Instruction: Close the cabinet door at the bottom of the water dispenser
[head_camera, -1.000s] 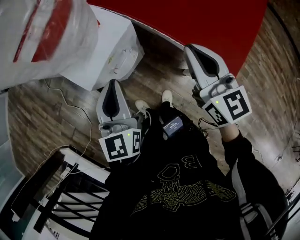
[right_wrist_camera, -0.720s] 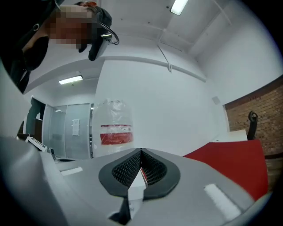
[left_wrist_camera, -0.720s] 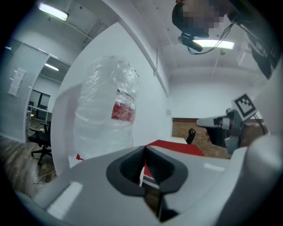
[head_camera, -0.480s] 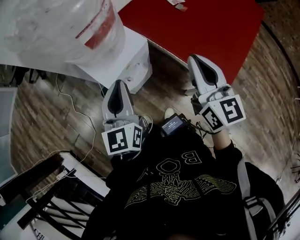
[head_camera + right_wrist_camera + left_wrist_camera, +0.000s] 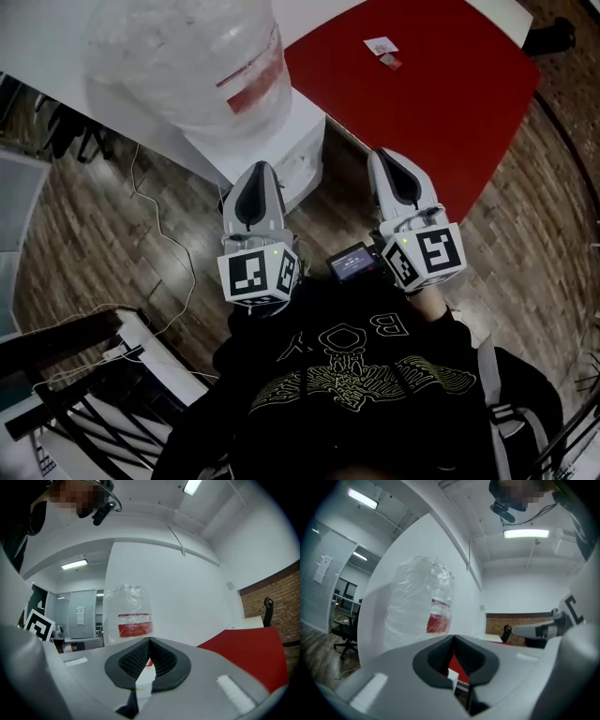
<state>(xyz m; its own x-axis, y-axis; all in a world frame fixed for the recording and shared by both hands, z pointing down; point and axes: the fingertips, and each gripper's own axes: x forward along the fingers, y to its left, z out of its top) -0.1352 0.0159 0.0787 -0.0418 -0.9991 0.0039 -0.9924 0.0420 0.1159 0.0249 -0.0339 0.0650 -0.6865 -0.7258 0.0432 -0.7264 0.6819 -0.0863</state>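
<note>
The white water dispenser stands ahead of me with a clear bottle with a red label on top. Its bottom cabinet door is hidden in every view. My left gripper is shut and empty, held level in front of the dispenser's near side. My right gripper is also shut and empty, to the right of the dispenser, before the red table. In the left gripper view the closed left gripper points toward the bottle. In the right gripper view the right gripper does the same toward the bottle.
A red table with small cards stands right of the dispenser. A white cable trails over the wood floor at the left. A black-and-white rack sits at the lower left. A small device hangs at my chest.
Both grippers have risen and drawn closer together. More of the bottle and the red table now shows in the head view.
</note>
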